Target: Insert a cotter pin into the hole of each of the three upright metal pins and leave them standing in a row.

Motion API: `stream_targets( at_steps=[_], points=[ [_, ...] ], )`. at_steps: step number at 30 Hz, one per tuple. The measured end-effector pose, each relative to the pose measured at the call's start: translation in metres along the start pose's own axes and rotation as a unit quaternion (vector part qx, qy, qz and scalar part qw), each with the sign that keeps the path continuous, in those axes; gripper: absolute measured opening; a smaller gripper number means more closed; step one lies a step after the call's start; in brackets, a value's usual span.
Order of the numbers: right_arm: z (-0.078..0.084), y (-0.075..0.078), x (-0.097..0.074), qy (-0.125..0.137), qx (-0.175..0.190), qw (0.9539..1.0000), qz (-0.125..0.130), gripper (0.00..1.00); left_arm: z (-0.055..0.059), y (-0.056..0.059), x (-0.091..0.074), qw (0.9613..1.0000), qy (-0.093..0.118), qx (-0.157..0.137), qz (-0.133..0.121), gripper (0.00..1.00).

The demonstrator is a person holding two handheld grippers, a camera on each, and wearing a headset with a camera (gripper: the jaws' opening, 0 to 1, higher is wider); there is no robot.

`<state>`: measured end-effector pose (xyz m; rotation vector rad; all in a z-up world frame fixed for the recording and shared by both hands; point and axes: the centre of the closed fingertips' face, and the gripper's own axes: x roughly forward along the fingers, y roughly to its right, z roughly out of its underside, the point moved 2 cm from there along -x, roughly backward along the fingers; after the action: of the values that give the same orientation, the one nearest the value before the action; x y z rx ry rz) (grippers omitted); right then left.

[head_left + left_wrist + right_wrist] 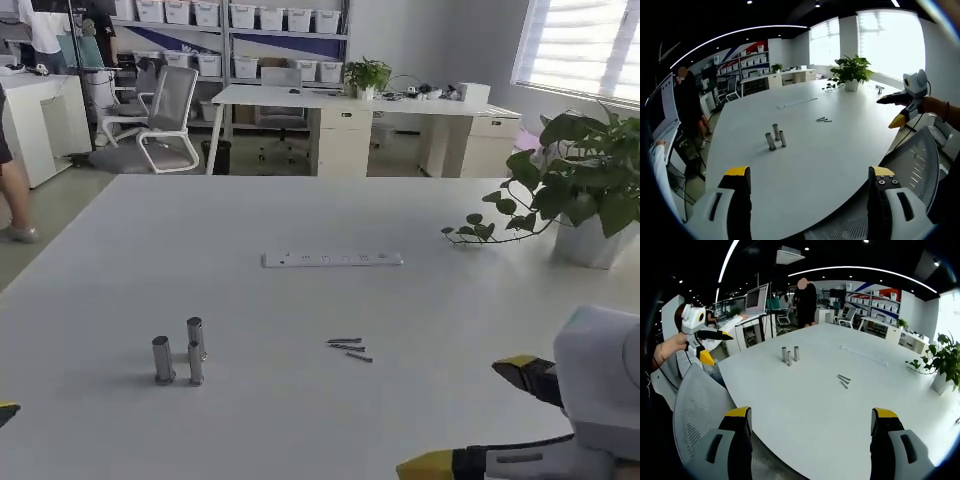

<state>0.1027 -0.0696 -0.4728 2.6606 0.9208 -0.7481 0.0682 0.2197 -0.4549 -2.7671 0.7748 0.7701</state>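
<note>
My right gripper (450, 416) sits at the 5 o'clock corner of the head view, low over the near edge of the white table (300, 430). Its two yellow-tipped jaws are spread wide with nothing between them. My left gripper (810, 172) is spread just as wide and grips nothing; in the head view only one yellow tip of it shows, at 8 o'clock on the frame's edge.

The three metal pins (185, 352) stand upright in a tight cluster, two in front and one behind, so they form a triangle, not a row. From my right gripper they are at about 10 o'clock and well apart from it. In the right gripper view they rise between my jaws, far off at roughly 12 o'clock. In the left gripper view they are at 11 o'clock, also well clear of the jaws. I cannot make out their holes at this range.

The cotter pins (348, 348) lie flat on the table, close together, at 3 o'clock from the metal pins and apart from them. They are nearer my right gripper than my left, at 11 o'clock from it, and touch neither gripper.

A white power strip (332, 259) lies farther back, at 12 o'clock from the cotter pins. A potted plant (590, 200) stands at the table's 2 o'clock side.
</note>
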Motion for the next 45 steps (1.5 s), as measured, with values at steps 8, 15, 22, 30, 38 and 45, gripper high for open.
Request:
stream_targets(
  at_steps=[8, 15, 22, 30, 38, 45],
  points=[
    [-0.004, 0.003, -0.001, 0.006, 0.004, 1.0, -0.002, 0.97, -0.006, 0.004, 0.003, 1.0, 0.004, 0.004, 0.001, 0.98],
    [-0.012, 0.007, 0.004, 0.021, 0.003, 0.9998, -0.002, 0.95, -0.015, 0.009, 0.011, 0.9997, 0.019, 0.014, 0.01, 0.98],
    [-0.027, 0.01, 0.016, 0.041, -0.002, 0.9991, -0.005, 0.92, -0.02, -0.002, 0.027, 0.9997, 0.022, 0.009, 0.008, 0.92],
    [-0.033, 0.014, 0.028, 0.058, 0.023, 0.9981, -0.006, 0.88, -0.036, -0.027, 0.049, 0.9963, 0.077, -0.036, -0.004, 0.67],
    [-0.039, 0.031, 0.034, 0.087, 0.073, 0.9935, 0.006, 0.84, -0.037, -0.055, 0.083, 0.9928, 0.099, -0.063, -0.022, 0.51],
    [-0.036, 0.043, 0.043, 0.092, 0.088, 0.9917, 0.014, 0.79, -0.039, -0.066, 0.118, 0.9938, 0.103, -0.03, -0.029, 0.38]
  ],
)
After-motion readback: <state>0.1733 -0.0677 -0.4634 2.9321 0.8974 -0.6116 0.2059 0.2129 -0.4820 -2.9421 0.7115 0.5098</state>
